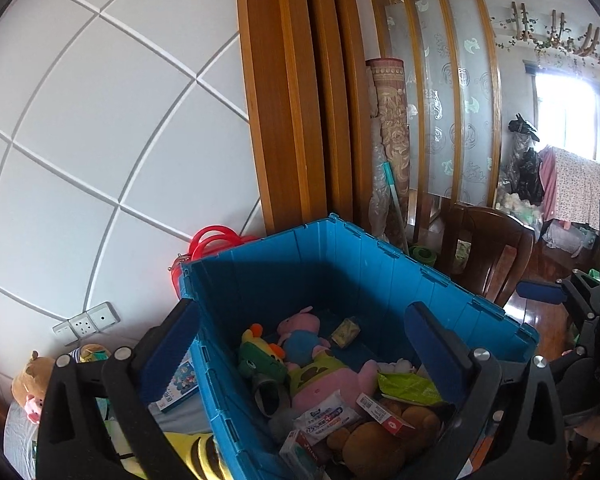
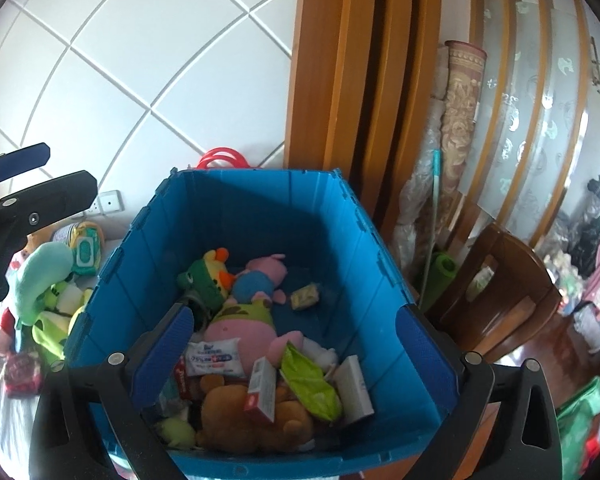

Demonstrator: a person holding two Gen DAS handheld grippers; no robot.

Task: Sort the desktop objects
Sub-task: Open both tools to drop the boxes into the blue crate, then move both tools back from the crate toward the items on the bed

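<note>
The left tongs (image 1: pixel 300 344) stand wide apart with nothing between the blue pads, straddling the near left wall of a blue crate (image 1: pixel 380 264). Inside the crate lie soft toys — a pink pig in a blue shirt (image 1: pixel 300 334), a green and yellow plush (image 1: pixel 260 354), a brown bear (image 1: pixel 380 440) — along with a wipes packet (image 1: pixel 326 420) and a green pouch (image 1: pixel 410 388). Left of the crate, a small printed box (image 1: pixel 178 386) and a yellow striped plush (image 1: pixel 198 454) rest on the bench (image 1: pixel 16 432). The right tongs (image 1: pixel 568 292) show at the far right edge, above the wooden floor.
</note>
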